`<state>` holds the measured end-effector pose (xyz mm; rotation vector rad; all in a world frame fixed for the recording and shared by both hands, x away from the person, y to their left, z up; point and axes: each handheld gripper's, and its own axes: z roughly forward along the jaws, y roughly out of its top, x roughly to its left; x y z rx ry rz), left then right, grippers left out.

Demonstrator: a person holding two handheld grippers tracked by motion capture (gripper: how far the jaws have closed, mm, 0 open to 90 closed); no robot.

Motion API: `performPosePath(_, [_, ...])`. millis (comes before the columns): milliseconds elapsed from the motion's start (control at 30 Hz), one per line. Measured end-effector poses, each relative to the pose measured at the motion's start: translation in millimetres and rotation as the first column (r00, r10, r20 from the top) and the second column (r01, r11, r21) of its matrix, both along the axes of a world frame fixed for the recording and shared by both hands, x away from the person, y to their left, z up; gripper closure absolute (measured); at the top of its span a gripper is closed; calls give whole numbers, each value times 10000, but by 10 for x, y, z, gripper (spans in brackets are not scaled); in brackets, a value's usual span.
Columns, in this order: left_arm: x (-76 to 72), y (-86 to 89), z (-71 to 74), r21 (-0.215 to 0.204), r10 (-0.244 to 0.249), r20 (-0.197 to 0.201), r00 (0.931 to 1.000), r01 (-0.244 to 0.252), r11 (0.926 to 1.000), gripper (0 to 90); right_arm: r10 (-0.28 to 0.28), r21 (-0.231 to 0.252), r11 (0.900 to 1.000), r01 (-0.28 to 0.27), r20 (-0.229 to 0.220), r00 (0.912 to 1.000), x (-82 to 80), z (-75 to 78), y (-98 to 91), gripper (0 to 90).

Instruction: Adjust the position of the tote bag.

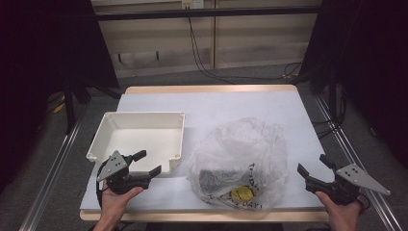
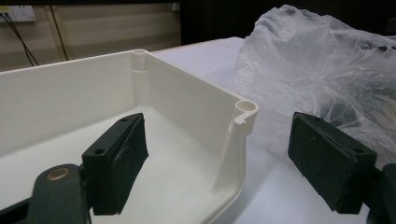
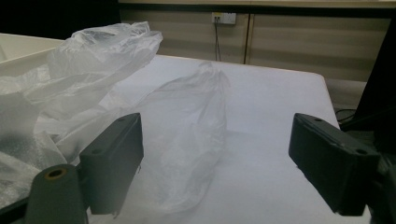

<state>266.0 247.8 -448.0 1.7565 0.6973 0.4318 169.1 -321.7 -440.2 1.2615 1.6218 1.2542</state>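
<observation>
High view: the crumpled plastic bag [image 1: 239,163] lies on the desk [image 1: 250,103] between both released jaws. The left gripper [image 1: 144,163] straddles the white tray's [image 1: 137,118] near corner wall; the right gripper [image 1: 315,168] stands just beside the bag, nothing between.

Crumpled clear bag [image 1: 238,161] beside white tray [image 1: 139,137]

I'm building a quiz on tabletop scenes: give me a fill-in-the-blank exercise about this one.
1. The crumpled clear plastic bag lies to the ____ of the white rectangular plastic tray in the high view.
2. The left gripper straddles the tray's ____ corner.
3. The jaws of the right gripper stand ____, holding nothing.
4. A round ____ shape shows through the bag.

Missing words: right; near right; open; yellow
</observation>
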Motion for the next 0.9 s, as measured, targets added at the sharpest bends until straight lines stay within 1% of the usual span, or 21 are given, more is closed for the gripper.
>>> performPosePath(67, [6,2,2,65,-104,59,9999,104,9999,195,117,74,9999,-116,-121,9999,6,-2,-7,207])
performPosePath(100, [4,-9,2,208,-179,18,9998,179,9996,195,158,149,9998,-155,-212,9997,11,-2,-7,216])
performPosePath(167, [7,-24,-1,233,-191,39,9998,190,9995,189,196,132,9997,-193,-230,9995,16,-4,-11,225])
performPosePath(200, [6,-52,-1,425,-250,21,9997,249,9988,186,284,227,9994,-275,-384,9989,31,-8,-12,254])
performPosePath(233, [6,-52,-1,425,-250,21,9997,249,9988,194,285,208,9994,-276,-423,9987,38,-13,-13,264])
performPosePath(267, [7,-60,-3,382,-381,-22,9993,382,9985,225,309,240,9993,-297,-517,9982,47,-17,-11,276])
performPosePath(300, [9,-62,-3,327,-479,-46,9988,480,9983,225,309,240,9993,-297,-517,9982,47,-17,-11,276])
performPosePath(367, [11,-76,2,364,-409,-125,9991,413,9985,240,412,232,9989,-397,-636,9971,64,-27,-13,302])
performPosePath(400, [20,-72,5,424,-416,-235,9989,426,9982,257,506,268,9984,-488,-697,9963,74,-31,-16,325])
performPosePath(433, [32,-70,4,380,-552,-388,9977,566,9977,316,544,373,9980,-517,-763,9956,84,-33,-15,343])
performPosePath(500, [44,-85,5,299,-651,-637,9958,671,9973,337,695,427,9969,-659,-887,9936,105,-38,-16,376])
performPosePath(533, [45,-93,10,423,-640,-680,9956,669,9969,371,856,568,9952,-801,-1031,9910,122,-40,-15,410])
performPosePath(600, [58,-113,16,399,-869,-769,9932,901,9951,390,943,538,9946,-887,-1108,9894,129,-44,-19,424])
performPosePath(633, [59,-126,30,483,-913,-818,9925,954,9943,414,1067,606,9931,-1003,-1138,9877,146,-44,-22,452])
performPosePath(700, [67,-164,58,414,-1121,-995,9887,1167,9923,435,1184,592,9920,-1117,-1255,9850,153,-35,-34,466])
performPosePath(733, [67,-164,58,414,-1121,-995,9887,1167,9923,443,1184,592,9920,-1117,-1255,9850,153,-35,-34,466])
performPosePath(767, [63,-182,74,464,-1149,-1152,9867,1209,9916,443,1255,700,9906,-1175,-1236,9844,157,-27,-36,475])
performPosePath(800, [76,-219,83,413,-1471,-1276,9809,1534,9873,476,1306,722,9900,-1216,-1380,9818,168,-15,-49,502])
performPosePath(833, [76,-219,83,413,-1471,-1276,9809,1534,9873,499,1306,722,9900,-1216,-1380,9818,168,-15,-49,502])
performPosePath(867, [72,-241,92,532,-1552,-1411,9777,1641,9850,499,1454,699,9881,-1367,-1387,9796,174,-15,-50,508])
performPosePath(900, [65,-277,102,580,-1723,-1548,9728,1830,9814,524,1597,563,9867,-1527,-1524,9753,187,-18,-43,509])
